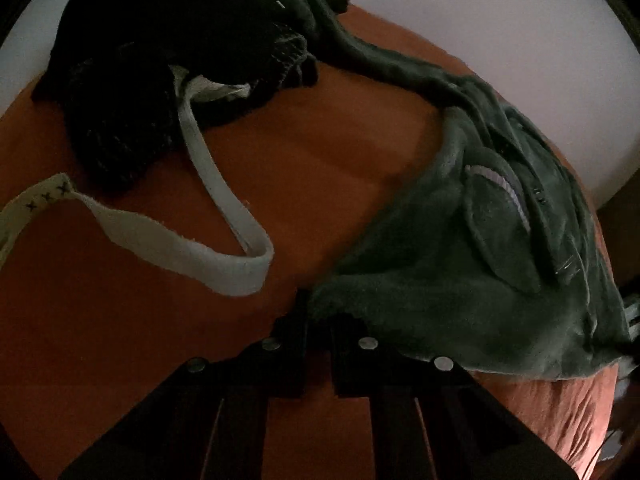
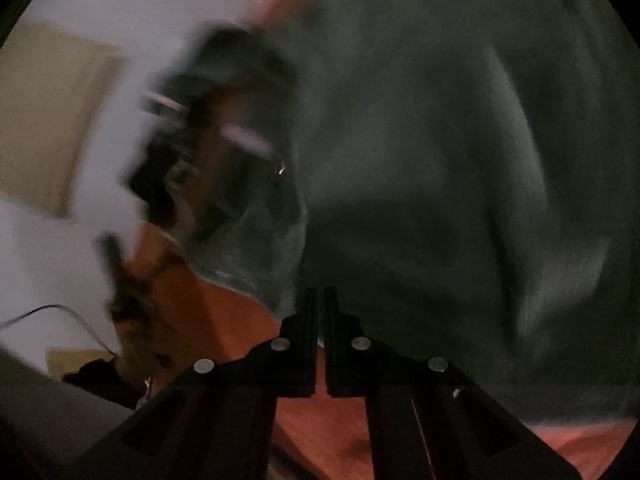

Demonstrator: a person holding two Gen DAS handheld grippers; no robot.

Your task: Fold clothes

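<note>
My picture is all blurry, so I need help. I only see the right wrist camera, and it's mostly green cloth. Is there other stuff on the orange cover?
Observer: Yes. The left wrist view shows a black garment heaped at the far side of the orange cover.
Operator: Anything else?
Observer: A pale strap loops across the cover between the black garment and the green garment.
Operator: Where's the other gripper?
Observer: The left gripper is at the green garment's near edge, fingers close together. I cannot tell if they pinch it.
</note>
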